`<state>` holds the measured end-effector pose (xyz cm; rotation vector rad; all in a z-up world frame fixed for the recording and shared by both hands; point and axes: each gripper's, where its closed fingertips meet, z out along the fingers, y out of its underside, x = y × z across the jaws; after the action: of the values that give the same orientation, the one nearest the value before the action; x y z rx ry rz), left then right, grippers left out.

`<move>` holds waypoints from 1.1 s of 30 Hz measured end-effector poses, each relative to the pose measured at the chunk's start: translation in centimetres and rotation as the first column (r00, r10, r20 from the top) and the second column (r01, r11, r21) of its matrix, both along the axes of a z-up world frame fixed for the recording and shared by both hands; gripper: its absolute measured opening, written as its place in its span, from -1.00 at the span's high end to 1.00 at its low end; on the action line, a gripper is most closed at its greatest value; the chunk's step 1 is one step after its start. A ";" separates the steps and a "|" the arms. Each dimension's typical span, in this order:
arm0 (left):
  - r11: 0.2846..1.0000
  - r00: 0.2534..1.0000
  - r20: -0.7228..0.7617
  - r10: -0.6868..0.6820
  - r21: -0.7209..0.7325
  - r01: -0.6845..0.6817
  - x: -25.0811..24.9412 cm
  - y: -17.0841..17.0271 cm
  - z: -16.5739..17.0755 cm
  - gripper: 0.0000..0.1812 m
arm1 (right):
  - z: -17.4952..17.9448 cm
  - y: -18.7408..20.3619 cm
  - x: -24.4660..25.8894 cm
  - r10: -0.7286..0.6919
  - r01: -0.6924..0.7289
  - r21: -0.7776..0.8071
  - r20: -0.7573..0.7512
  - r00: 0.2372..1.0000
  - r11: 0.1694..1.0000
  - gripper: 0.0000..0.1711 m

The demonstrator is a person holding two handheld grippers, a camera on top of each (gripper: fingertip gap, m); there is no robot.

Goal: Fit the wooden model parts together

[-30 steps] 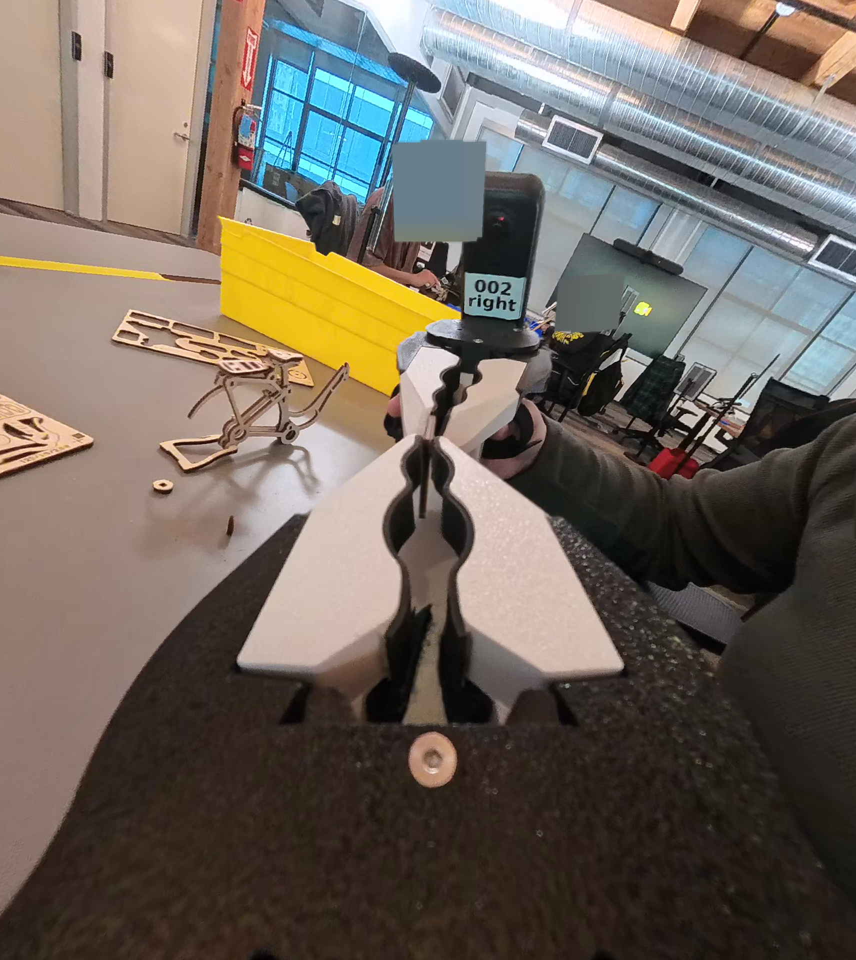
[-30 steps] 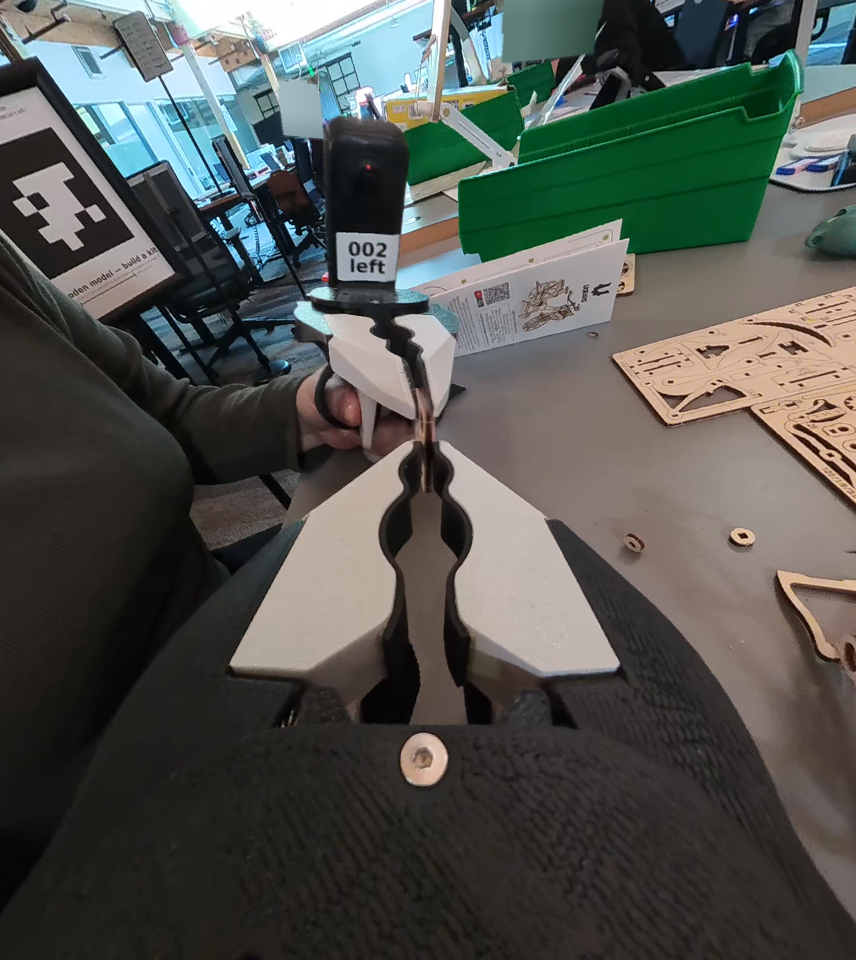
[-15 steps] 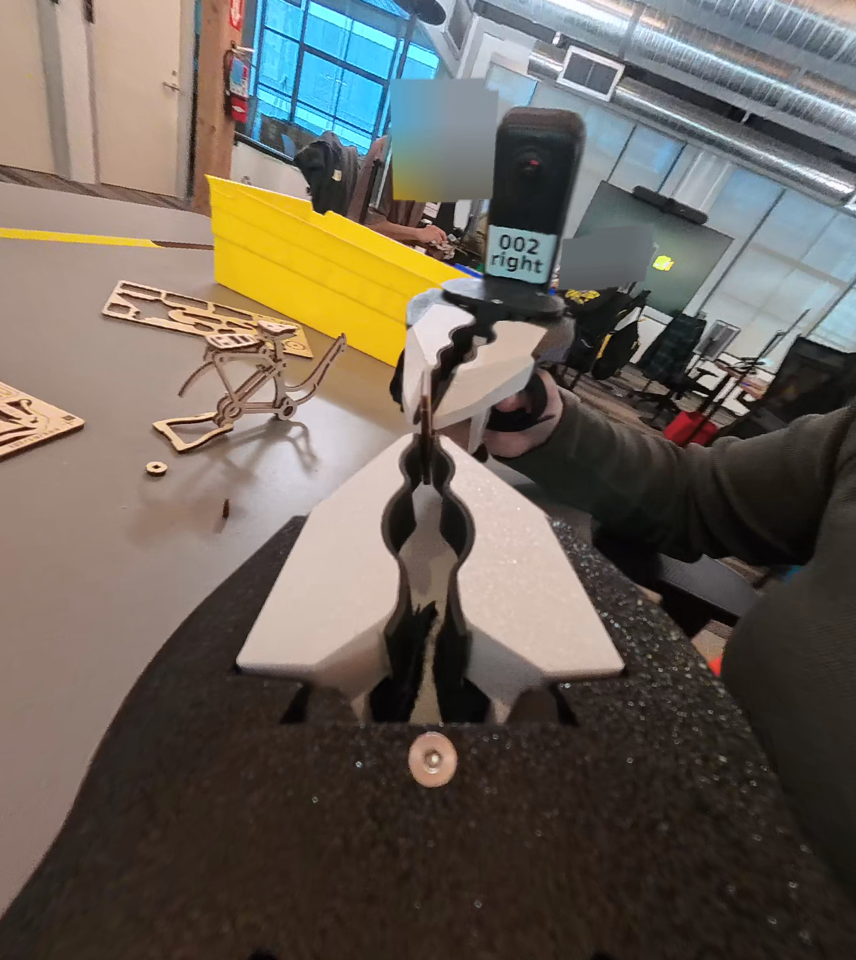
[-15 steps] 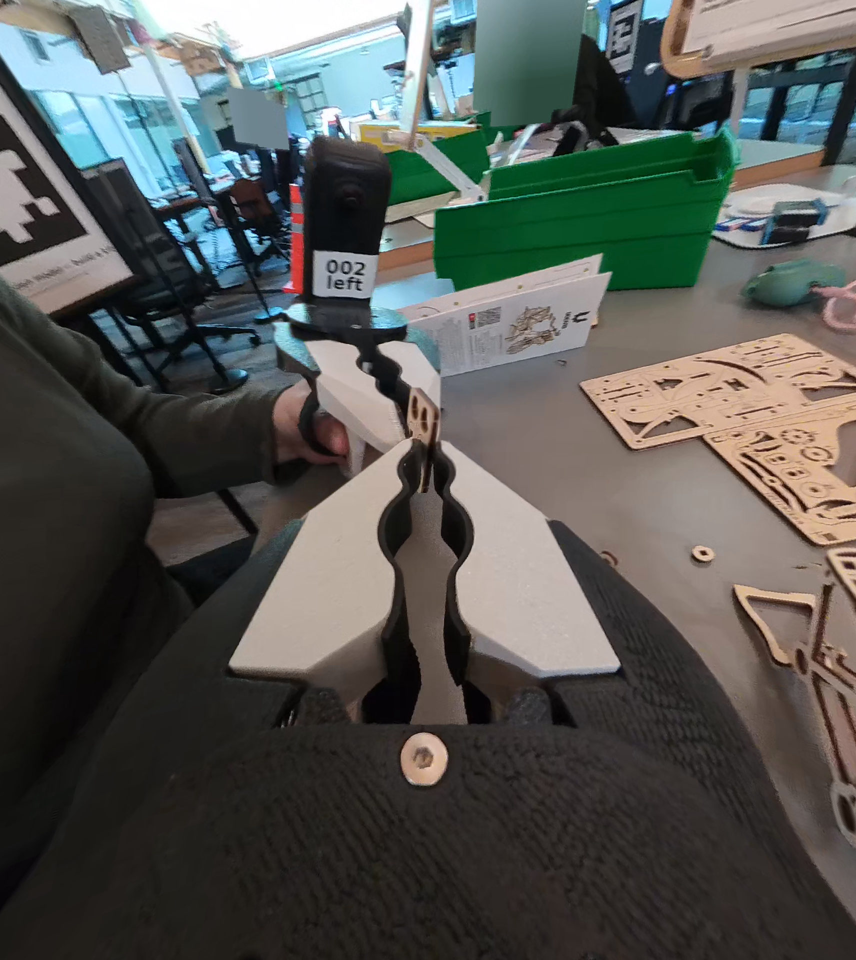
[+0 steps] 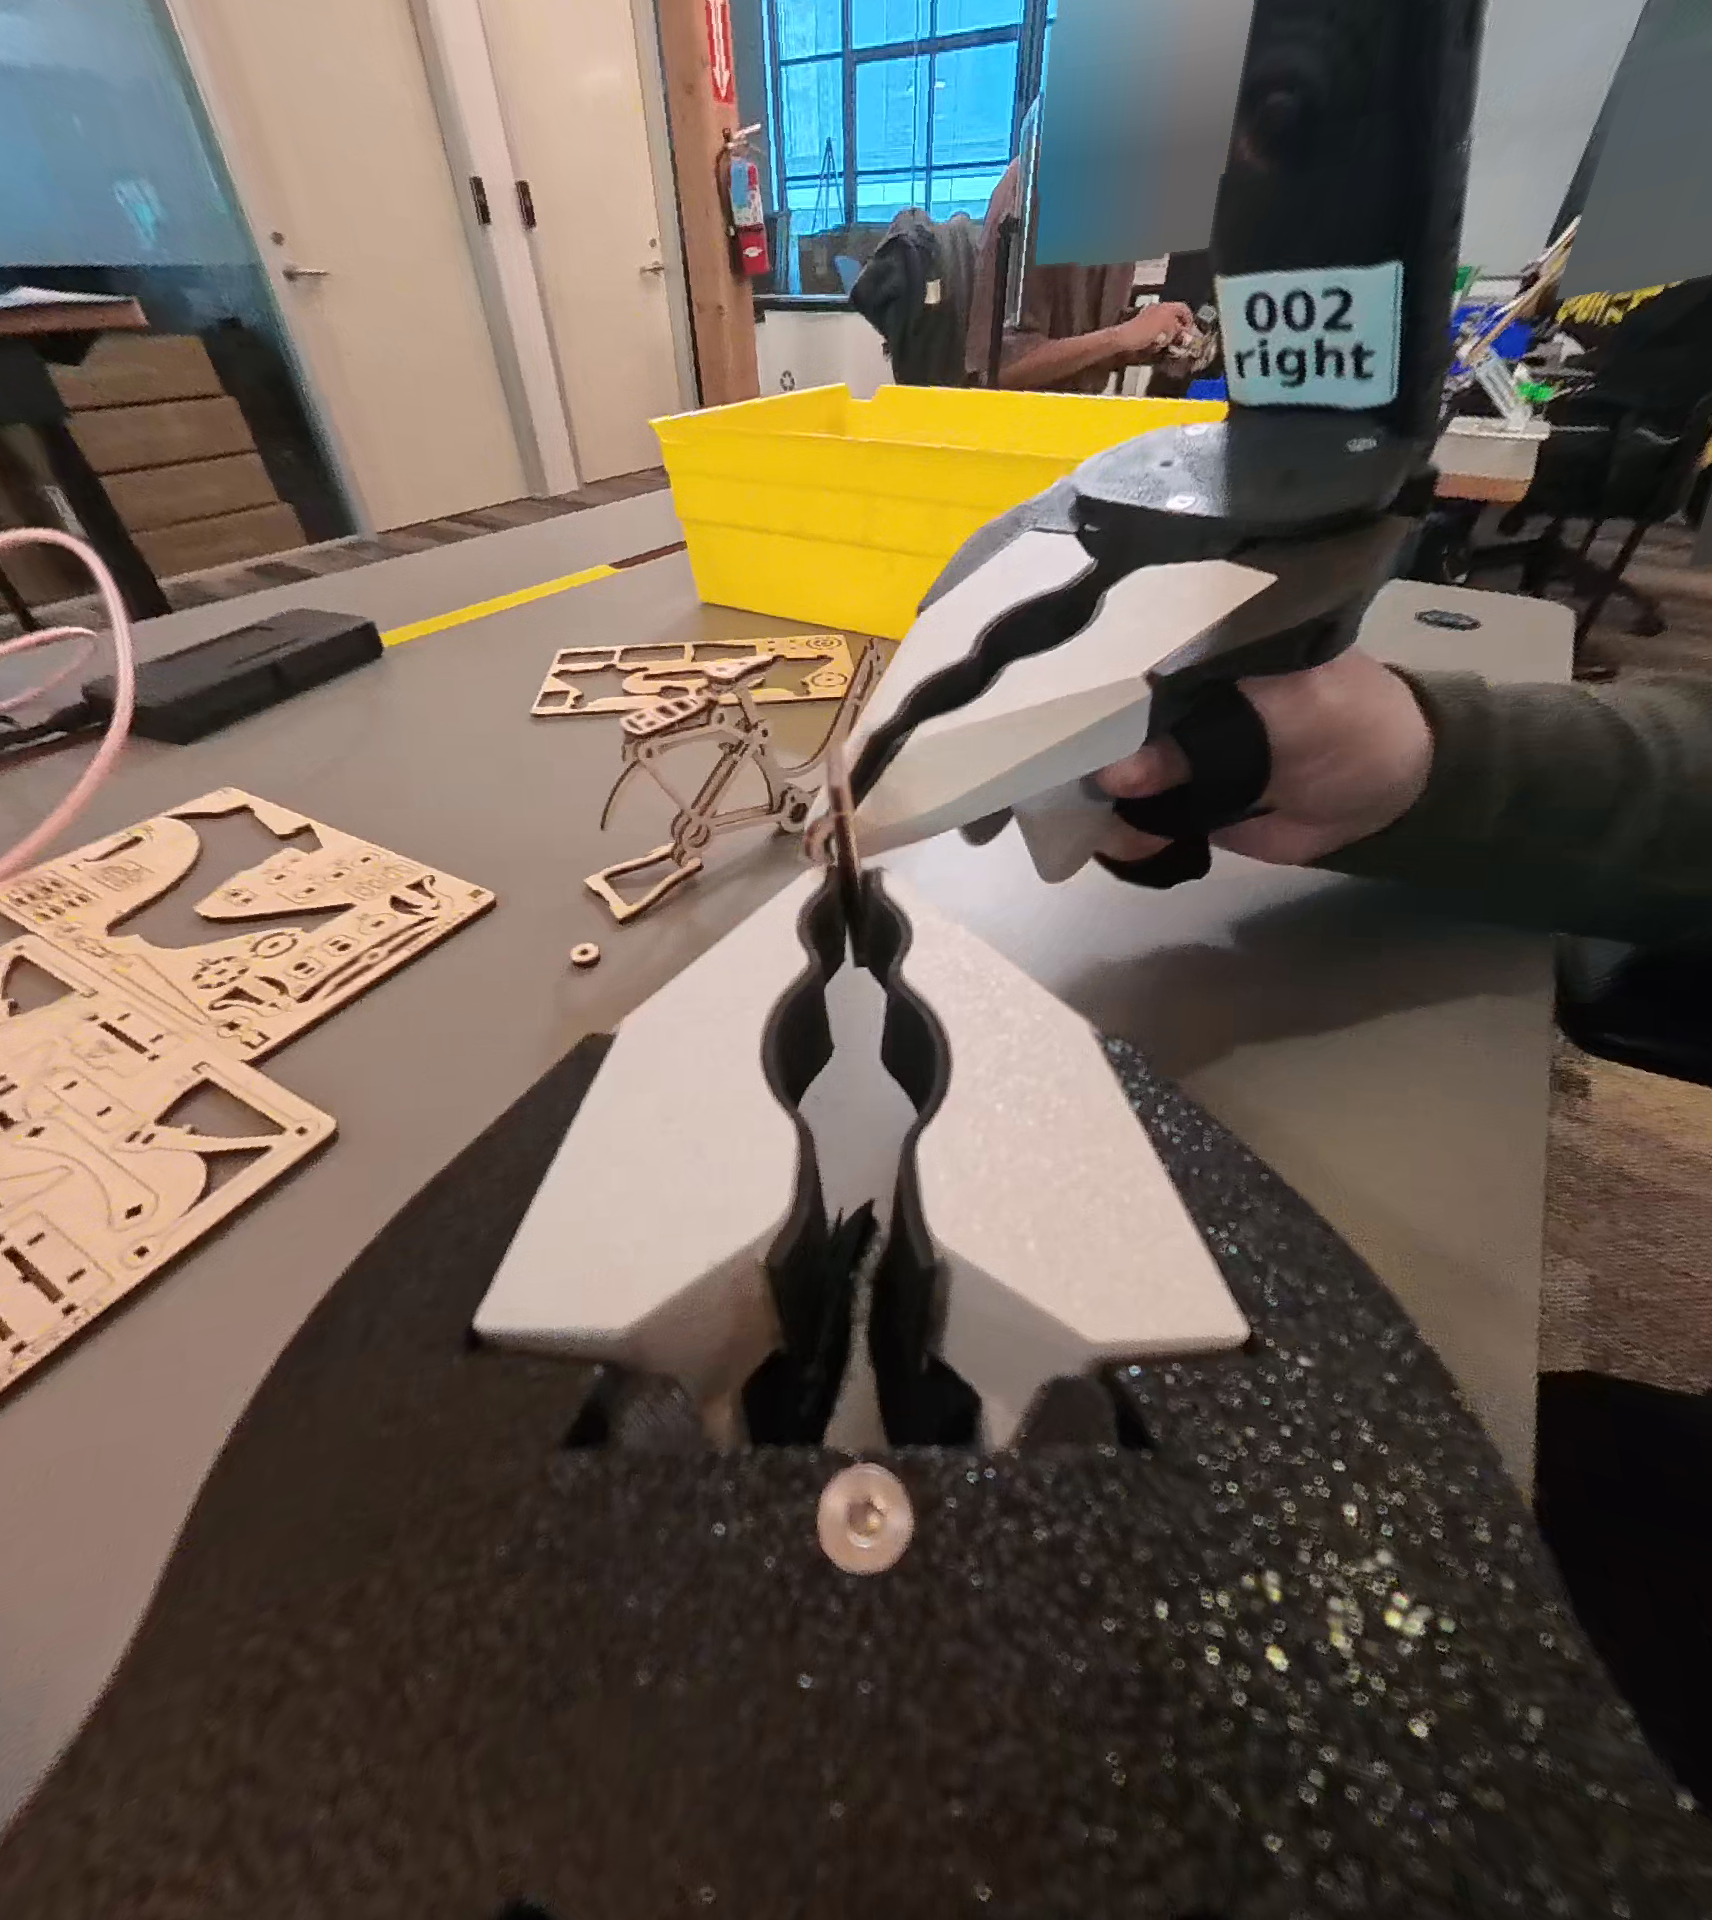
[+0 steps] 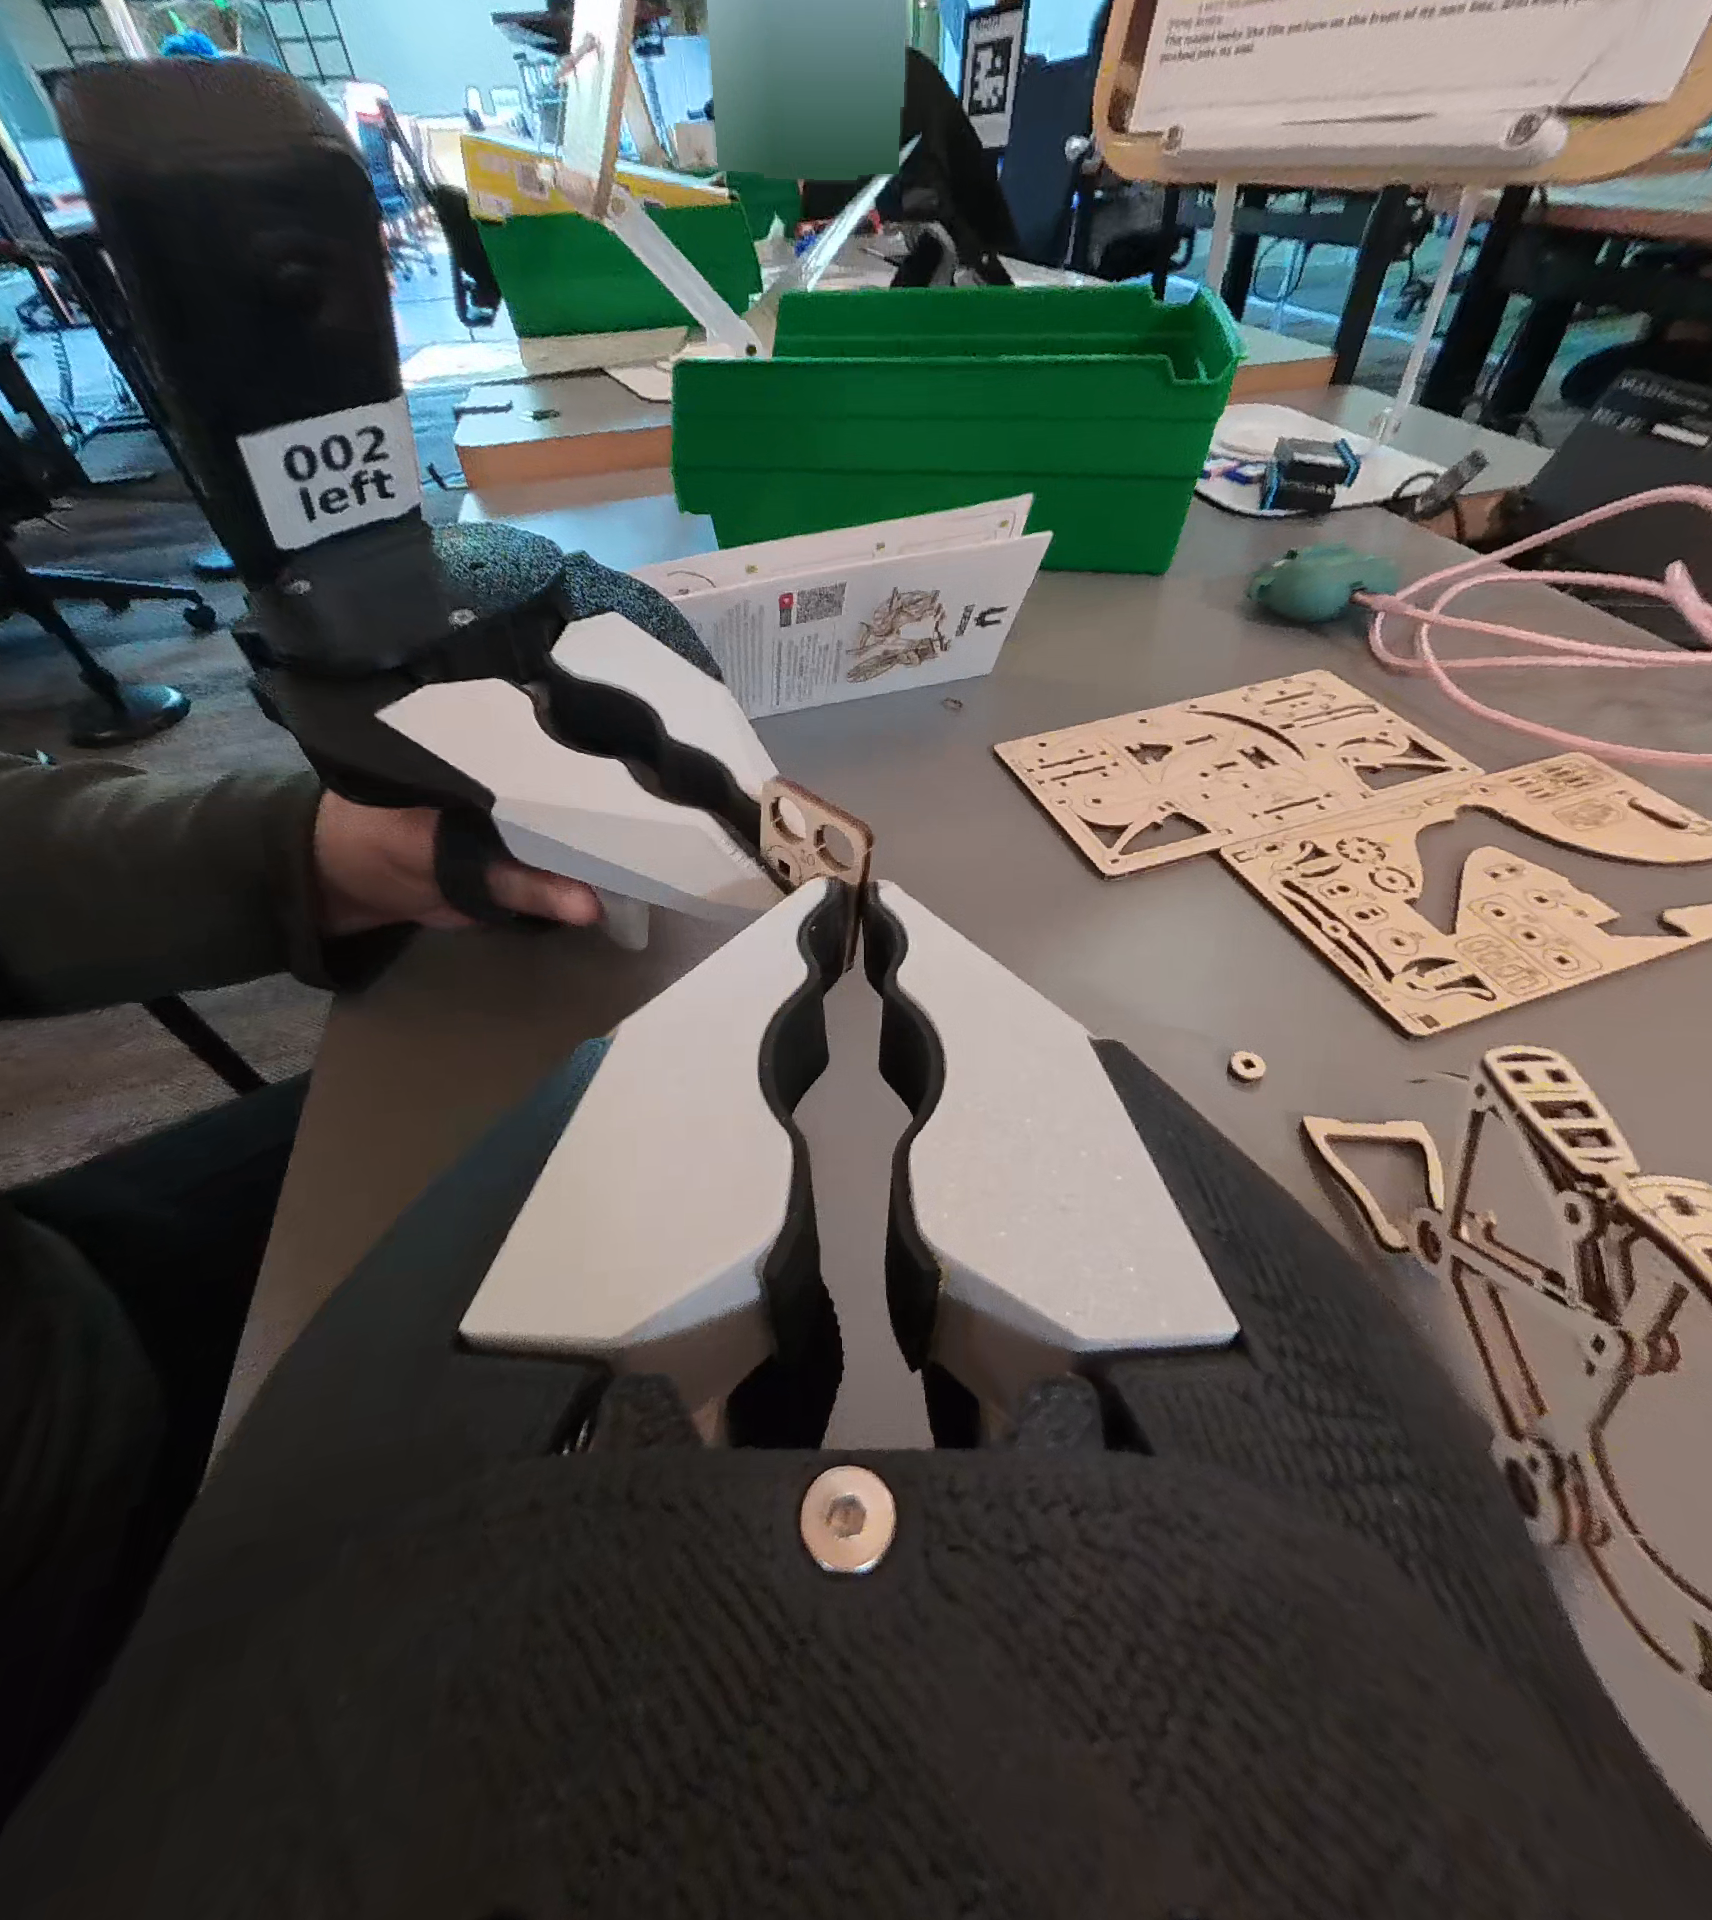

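Right wrist view only: flat face of wooden piece (image 6: 817, 836) with round holes; edge-on in left view (image 5: 839, 821). Clamped at tips of both left gripper (image 5: 850, 914) and right gripper (image 6: 850, 914), above worktop (image 6: 1091, 997), left of model (image 6: 1600, 1226).

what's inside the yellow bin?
Cannot tell. In the left wrist view only the yellow bin's outer wall, rim and a strip of inner wall show; its floor is hidden by the near wall and the right gripper.
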<state>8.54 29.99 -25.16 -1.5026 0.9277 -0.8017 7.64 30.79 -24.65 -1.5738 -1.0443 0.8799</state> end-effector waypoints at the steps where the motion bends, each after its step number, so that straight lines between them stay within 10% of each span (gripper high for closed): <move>1: 1.000 1.000 0.003 -0.002 -0.026 0.002 0.0 0.2 -0.1 0.99 | -0.1 0.1 0.0 0.001 -0.001 -0.016 -0.007 1.000 1.000 0.99; 7: 0.997 0.998 0.063 -0.016 -0.081 0.022 -0.3 0.5 0.2 1.00 | 1.4 -0.3 0.8 0.109 -0.116 -0.057 -0.120 0.987 0.992 0.71; 33: 0.910 0.880 0.367 -0.302 -0.163 0.381 0.9 -2.9 3.1 0.79 | 4.7 -2.4 0.2 0.215 -0.291 -0.118 -0.431 0.876 0.950 0.99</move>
<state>9.40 27.11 -22.03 -1.3513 0.8745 -1.4231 7.80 28.41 -19.96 -1.3232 -0.8900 1.4553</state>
